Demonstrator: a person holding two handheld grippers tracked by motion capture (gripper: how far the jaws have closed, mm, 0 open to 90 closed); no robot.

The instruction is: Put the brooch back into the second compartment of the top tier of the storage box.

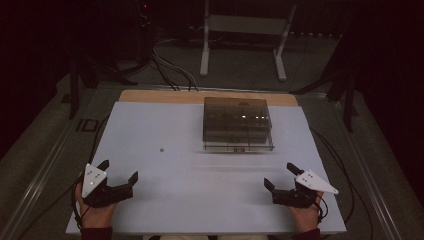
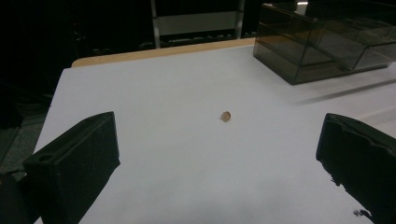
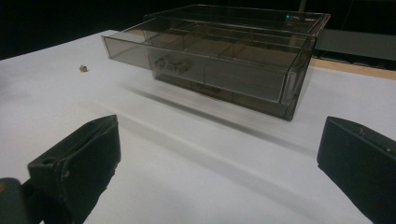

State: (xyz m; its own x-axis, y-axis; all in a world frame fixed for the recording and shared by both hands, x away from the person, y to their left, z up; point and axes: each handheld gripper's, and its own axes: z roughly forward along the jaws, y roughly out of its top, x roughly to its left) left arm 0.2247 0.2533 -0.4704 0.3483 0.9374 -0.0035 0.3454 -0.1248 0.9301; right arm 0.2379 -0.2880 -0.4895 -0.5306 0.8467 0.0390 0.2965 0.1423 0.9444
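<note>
Both grippers sit low at the near edge of the table (image 1: 150, 210), each in a hand, and neither holds anything. On the left gripper (image 1: 119, 176) the jaws stand wide apart with bare white surface between them; on the right gripper (image 1: 281, 176) they gape just as widely.

Straight ahead of the left fingers (image 2: 74, 158), a fair way out and touching nothing, lies a bead (image 2: 226, 116), small, round and tan. From the high view it is a speck, forward of the left gripper and slightly to its inner side. Seen along the right fingers (image 3: 77, 158), it lies far off to their left.

Ahead of the right fingers and well apart from them stands a smoky clear box (image 3: 224, 60) with its drawer (image 3: 196, 58) pulled out toward the person. The drawer is split into compartments; whether any of them holds anything I cannot tell through the tinted plastic. The box lies farther out than the bead and off to the left gripper's right.

To my eye the job is barely begun. The drawer is already open, which looks like the only step done. The bead is not yet picked up, nothing is carried, and both hands look parked at a starting pose. What seems left is the whole of it: reach the bead, pinch it, drop it into a compartment, and perhaps close the drawer.
</note>
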